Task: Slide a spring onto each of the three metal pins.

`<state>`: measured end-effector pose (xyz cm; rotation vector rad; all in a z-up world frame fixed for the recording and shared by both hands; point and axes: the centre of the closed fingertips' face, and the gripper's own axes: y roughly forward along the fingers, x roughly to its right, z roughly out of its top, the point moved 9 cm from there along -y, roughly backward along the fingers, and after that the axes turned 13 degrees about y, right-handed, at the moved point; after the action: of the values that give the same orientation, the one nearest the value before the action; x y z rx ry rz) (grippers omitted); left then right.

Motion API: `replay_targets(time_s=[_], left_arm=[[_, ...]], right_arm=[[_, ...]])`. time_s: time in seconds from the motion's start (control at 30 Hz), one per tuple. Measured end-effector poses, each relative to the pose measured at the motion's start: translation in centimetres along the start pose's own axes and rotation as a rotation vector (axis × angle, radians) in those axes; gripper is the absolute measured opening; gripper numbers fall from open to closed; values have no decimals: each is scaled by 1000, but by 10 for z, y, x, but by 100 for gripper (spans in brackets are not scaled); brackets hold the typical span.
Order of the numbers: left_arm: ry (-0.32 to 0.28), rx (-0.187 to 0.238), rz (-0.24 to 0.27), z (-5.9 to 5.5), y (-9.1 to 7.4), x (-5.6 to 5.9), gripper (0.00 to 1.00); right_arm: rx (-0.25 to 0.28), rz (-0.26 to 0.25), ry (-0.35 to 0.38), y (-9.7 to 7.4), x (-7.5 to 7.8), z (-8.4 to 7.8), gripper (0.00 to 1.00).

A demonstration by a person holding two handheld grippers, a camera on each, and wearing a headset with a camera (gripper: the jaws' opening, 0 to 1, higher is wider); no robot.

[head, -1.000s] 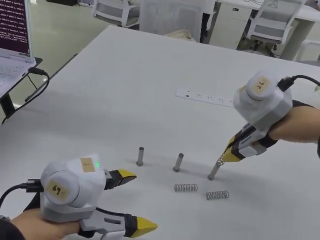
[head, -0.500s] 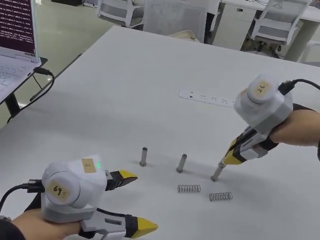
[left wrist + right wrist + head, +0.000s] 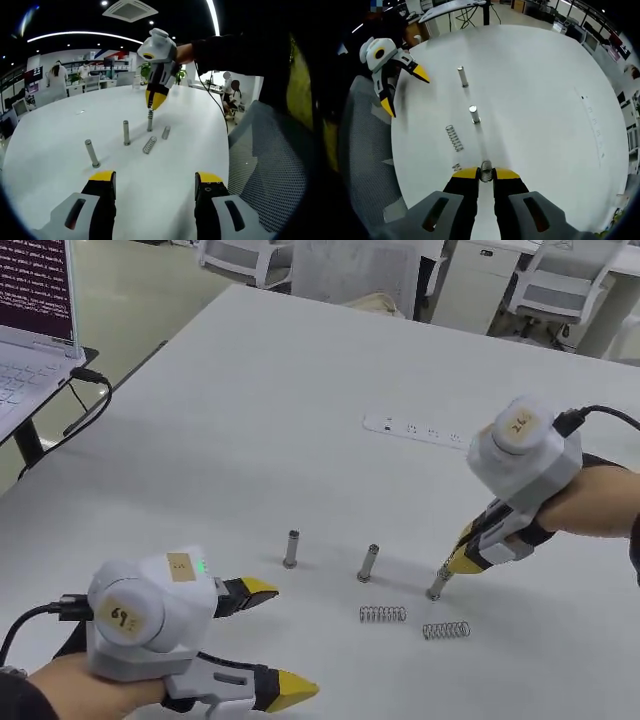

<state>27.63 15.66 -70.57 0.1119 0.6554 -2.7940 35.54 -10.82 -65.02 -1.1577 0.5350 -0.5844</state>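
Observation:
Three metal pins stand upright in a row on the white table: left pin (image 3: 291, 548), middle pin (image 3: 368, 563), right pin (image 3: 437, 583). My right gripper (image 3: 462, 561) is shut on a spring (image 3: 486, 171), holding it over the top of the right pin (image 3: 150, 121). Two loose springs (image 3: 383, 614) (image 3: 446, 630) lie flat in front of the pins. My left gripper (image 3: 277, 640) hovers open and empty near the table's front left, apart from the pins. The left pin (image 3: 463, 76) and middle pin (image 3: 474, 114) are bare.
A white power strip (image 3: 415, 430) lies behind the pins. A laptop (image 3: 30, 310) with a black cable (image 3: 85, 405) sits off the table's left edge. Office chairs (image 3: 350, 270) stand beyond the far edge.
The head camera has shifted, so the whole scene sits slightly lower and to the right. My right gripper has sunk a little closer to the right pin. The left gripper has stayed in place.

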Motion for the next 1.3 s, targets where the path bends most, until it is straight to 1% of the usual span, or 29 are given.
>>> replay_targets(time_s=[0.3, 0.57, 0.67, 0.97, 1.3], left_arm=[[0, 1, 3, 1, 0, -1, 60], [-2, -1, 4, 1, 0, -1, 59], [-1, -1, 4, 1, 0, -2, 59], [-5, -1, 4, 1, 0, -2, 59], [-6, -3, 4, 2, -1, -1, 58]], right_arm=[[3, 3, -2, 9, -3, -3, 8], [-12, -2, -3, 18, -3, -6, 8], [-12, -4, -2, 23, 1, -6, 8], [-21, -23, -9, 29, 8, -7, 8], [-25, -19, -10, 32, 6, -9, 8]])
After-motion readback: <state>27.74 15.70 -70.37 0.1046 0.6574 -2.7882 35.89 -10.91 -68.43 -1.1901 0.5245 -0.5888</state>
